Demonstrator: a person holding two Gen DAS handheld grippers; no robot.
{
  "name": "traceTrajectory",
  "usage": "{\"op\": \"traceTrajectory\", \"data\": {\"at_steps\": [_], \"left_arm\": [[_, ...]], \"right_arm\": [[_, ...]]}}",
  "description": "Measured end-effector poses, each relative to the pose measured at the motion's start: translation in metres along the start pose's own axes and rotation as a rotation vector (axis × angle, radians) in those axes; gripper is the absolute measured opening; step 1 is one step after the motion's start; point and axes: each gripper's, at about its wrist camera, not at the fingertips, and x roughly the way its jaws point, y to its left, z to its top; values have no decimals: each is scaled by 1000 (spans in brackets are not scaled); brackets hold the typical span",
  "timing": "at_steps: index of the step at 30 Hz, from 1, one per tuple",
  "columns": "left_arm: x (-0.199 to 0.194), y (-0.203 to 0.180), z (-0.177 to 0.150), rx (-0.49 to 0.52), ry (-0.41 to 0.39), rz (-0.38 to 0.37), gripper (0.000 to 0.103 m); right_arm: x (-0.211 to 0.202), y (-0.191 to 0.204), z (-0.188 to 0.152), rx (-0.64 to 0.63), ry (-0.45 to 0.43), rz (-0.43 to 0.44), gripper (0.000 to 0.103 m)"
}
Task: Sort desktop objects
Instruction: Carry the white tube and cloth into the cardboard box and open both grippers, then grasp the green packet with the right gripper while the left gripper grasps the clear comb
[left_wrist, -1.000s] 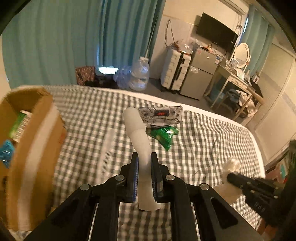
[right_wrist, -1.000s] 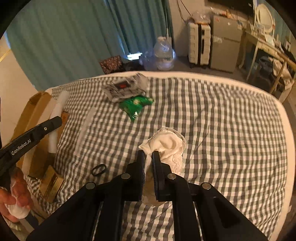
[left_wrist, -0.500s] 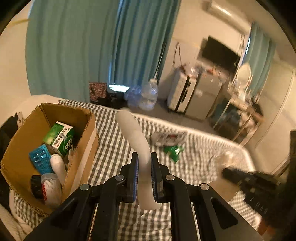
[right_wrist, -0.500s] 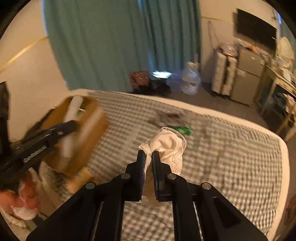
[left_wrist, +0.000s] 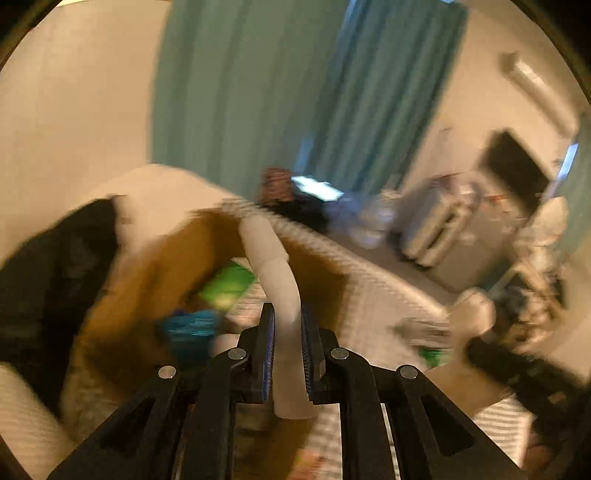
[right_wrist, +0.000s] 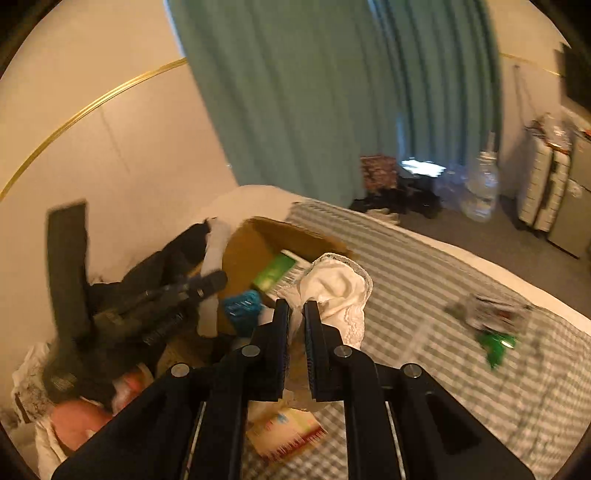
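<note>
Your left gripper (left_wrist: 287, 328) clamps a white tube (left_wrist: 275, 273) over the cardboard box (right_wrist: 255, 240). Your right gripper (right_wrist: 296, 317) pinches a white cloth (right_wrist: 332, 284) beside it.

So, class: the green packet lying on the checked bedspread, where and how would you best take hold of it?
Grip the green packet across its narrow width at the edge nearer the camera, coming from above. It lies flat on the checked bedspread, so only a thin edge offers itself. A grey pouch lies just beyond it, so the nearer side looks freer. The view is blurred, so this is tentative.
</note>
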Motion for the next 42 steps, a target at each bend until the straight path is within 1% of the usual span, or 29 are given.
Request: {"op": "traceTrajectory", "data": {"at_steps": [1, 2, 4, 6, 8, 9, 10, 11, 12, 13, 14, 15, 16, 19, 21, 23, 26, 30, 32, 35, 38, 40, 42], "left_arm": [[6, 9, -2, -11, 14, 29, 12], [13, 19, -3, -37, 33, 41, 12], [29, 38, -6, -93, 71, 40, 12], [37, 44, -7, -96, 82, 71, 13], [45, 43, -7, -75, 88, 88, 19], [48, 41, -7, -58, 87, 97, 29], [50, 41, -6, -46, 89, 110, 36], [50, 39, -6, -34, 85, 124, 64], [48, 36, -5, -26, 71, 152, 92], [44, 34, -4, -20, 50, 169, 97], [41, 31, -4, -11, 21, 176, 98], [40, 29, -3, -1, 13, 172, 98], [39, 26, -3, 2, 16, 166, 98], [39, 21, -5, 2, 18, 167, 99], [37, 11, -7, 28, 13, 185, 99], [30, -4, -9, 57, -2, 171, 99], [19, -34, -17, 99, -13, 106, 103], [13, -85, -40, 129, 21, -51, 103], [16, -105, -52, 148, 40, -72, 103], [32, -139, -73, 244, 77, -46, 103], [52, -169, -90, 394, 94, 11, 103], [59, -178, -97, 429, 99, 29, 103], [69, -186, -104, 440, 117, 19, 103]], "right_arm": [[12, 4, 4, -1, 3, 11, 9], [25, 7, 7, -1, 9, 22, 9], [50, 13, 10, 10, 30, 45, 9], [70, 16, 10, 15, 48, 60, 11], [86, 16, 12, 15, 50, 53, 13], [91, 15, 13, 20, 46, 60, 18], [92, 16, 12, 31, 40, 58, 33], [92, 13, 13, 48, 23, 37, 54], [87, 10, 15, 68, -15, 15, 65], [83, 6, 16, 85, -54, 12, 79], [76, 2, 17, 101, -95, 26, 80], [69, -2, 20, 119, -125, 34, 80], [63, -7, 23, 139, -145, 25, 80], [42, -27, 29, 183, -169, -2, 80], [22, -40, 25, 168, -184, -53, 80], [0, -54, 14, 122, -200, -139, 81], [-34, -82, -14, 49, -205, -291, 82], [-60, -121, -54, 44, -148, -396, 82], [-70, -144, -74, 69, -125, -423, 82], [-76, -164, -90, 81, -115, -461, 82], [-71, -185, -93, 96, -100, -432, 84], [-59, -194, -93, 72, -91, -428, 84], [-46, -202, -97, 30, -84, -432, 84]]}}
